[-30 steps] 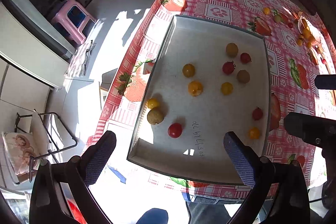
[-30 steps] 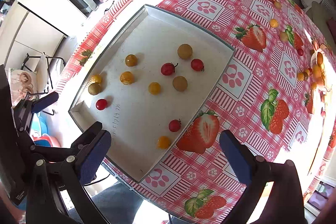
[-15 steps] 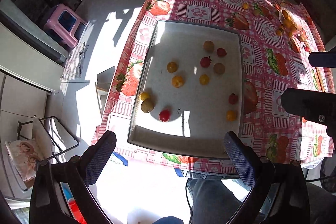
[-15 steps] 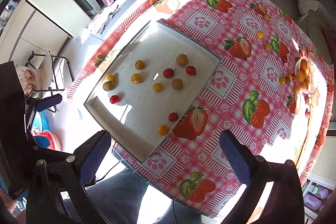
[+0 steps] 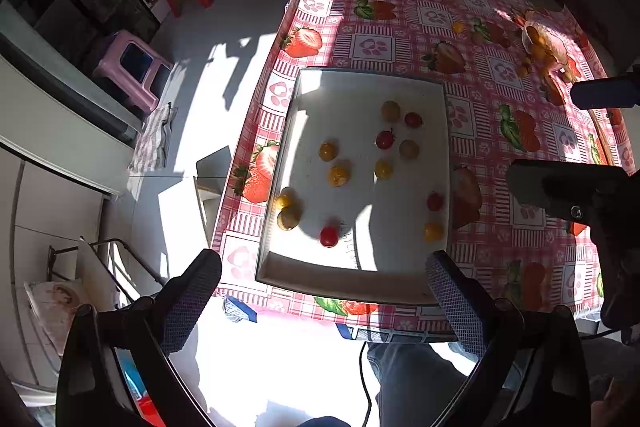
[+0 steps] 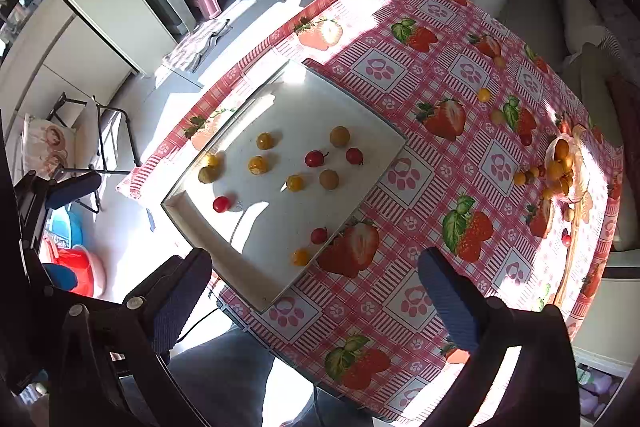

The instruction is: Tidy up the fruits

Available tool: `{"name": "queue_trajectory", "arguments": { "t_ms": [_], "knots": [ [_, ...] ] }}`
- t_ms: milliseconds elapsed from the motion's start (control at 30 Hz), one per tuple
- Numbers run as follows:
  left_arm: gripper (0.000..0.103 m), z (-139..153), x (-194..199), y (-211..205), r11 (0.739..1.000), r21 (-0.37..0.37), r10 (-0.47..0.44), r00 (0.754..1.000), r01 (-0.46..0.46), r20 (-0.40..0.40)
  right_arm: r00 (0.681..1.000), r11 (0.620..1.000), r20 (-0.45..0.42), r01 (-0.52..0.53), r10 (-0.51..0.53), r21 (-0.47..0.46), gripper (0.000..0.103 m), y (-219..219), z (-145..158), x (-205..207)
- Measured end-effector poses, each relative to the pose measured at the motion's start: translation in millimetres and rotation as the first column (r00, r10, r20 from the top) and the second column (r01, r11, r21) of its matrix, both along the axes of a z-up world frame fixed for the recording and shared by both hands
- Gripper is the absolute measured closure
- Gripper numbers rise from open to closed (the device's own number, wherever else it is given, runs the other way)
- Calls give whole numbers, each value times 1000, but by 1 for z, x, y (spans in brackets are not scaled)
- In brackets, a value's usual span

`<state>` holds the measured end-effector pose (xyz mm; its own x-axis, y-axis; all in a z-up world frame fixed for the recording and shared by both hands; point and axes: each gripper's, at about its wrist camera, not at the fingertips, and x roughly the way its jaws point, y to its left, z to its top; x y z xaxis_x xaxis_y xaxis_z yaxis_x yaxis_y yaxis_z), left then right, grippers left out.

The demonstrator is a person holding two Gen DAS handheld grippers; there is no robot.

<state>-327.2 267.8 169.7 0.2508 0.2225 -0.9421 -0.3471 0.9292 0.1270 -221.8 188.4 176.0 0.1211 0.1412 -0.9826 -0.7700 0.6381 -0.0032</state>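
Since a second ago both grippers have pulled up and back from the table (image 5: pixel 404 27), so the whole strawberry-and-paw-print checked oilcloth now fits in each view, its near edge hanging over the person's dark trousers (image 5: pixel 412 379), while nothing on the cloth has shifted. The cloth is glossy, pink-and-white gingham with printed red strawberries, and hard sunlight crosses it in bright patches. On it lies a shallow rectangular white tray (image 5: pixel 280 263) with a low raised rim and a matt, smooth floor, its near left corner close to the table edge. The fruits (image 5: pixel 338 175) are small, round and shiny, like cherry tomatoes in red, yellow, orange and dull green-brown; about a dozen lie scattered singly on the tray floor, a red one (image 6: pixel 221 204) near the tray's near-left part and a yellow one (image 6: pixel 300 257) against the right rim. More of the same fruit sits well apart at the far right of the cloth, heaped in and spilling around a small pale bowl (image 6: pixel 580 183), with a few strays on the cloth between. The left gripper (image 5: pixel 324 303) hangs above the near table edge with its dark, dimpled pads spread wide and nothing between them; the right gripper (image 6: pixel 316 303) is likewise spread wide and empty over the cloth just right of the tray
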Motion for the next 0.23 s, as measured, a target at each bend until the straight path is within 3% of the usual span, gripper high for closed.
{"name": "queue_trajectory", "arguments": {
  "t_ms": [233],
  "knots": [
    [0, 8, 0, -5, 1000, 4, -17, 999, 17, 36, 1000, 1000, 6, -9, 9, -3, 0, 2, 2, -3]
  ]
}}
